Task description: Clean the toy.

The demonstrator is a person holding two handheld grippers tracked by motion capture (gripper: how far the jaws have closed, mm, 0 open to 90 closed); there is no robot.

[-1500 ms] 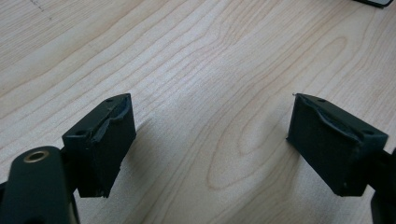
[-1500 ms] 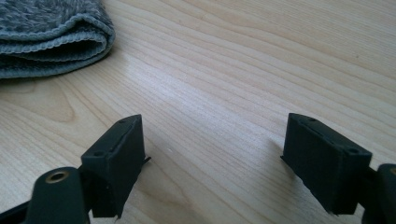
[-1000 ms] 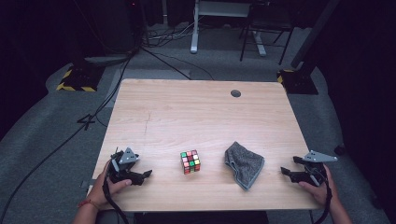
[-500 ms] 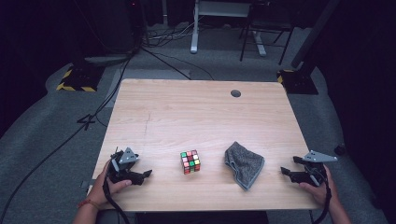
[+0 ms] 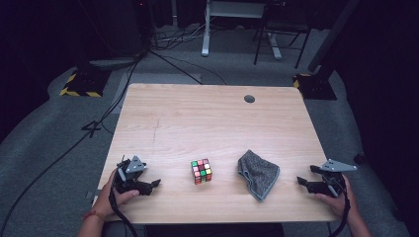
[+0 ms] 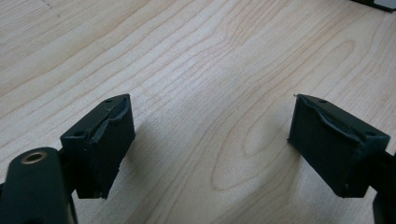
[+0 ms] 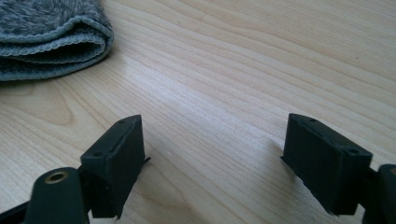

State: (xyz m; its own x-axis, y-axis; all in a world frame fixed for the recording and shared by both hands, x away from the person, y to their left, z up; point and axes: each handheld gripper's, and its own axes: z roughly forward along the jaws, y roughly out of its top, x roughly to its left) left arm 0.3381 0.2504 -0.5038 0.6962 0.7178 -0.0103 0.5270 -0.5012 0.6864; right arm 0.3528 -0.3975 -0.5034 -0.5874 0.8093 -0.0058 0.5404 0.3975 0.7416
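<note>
Nothing has moved: both tongs [image 5: 157, 183] [image 5: 300, 182] rest wide and empty beside the scrambled cube [image 5: 201, 171] and seemingly folded grey cloth [image 5: 258, 173].

A dim lab or studio for recordings

One wooden table [image 5: 212, 123] stands on grey carpet [image 5: 59, 148]; black cables [image 5: 163, 59] run at 11 o'clock, hazard-striped bases [image 5: 79, 88] sit at 10 and 2 o'clock (dark surroundings), a white stand [image 5: 205, 29] at 12.
</note>
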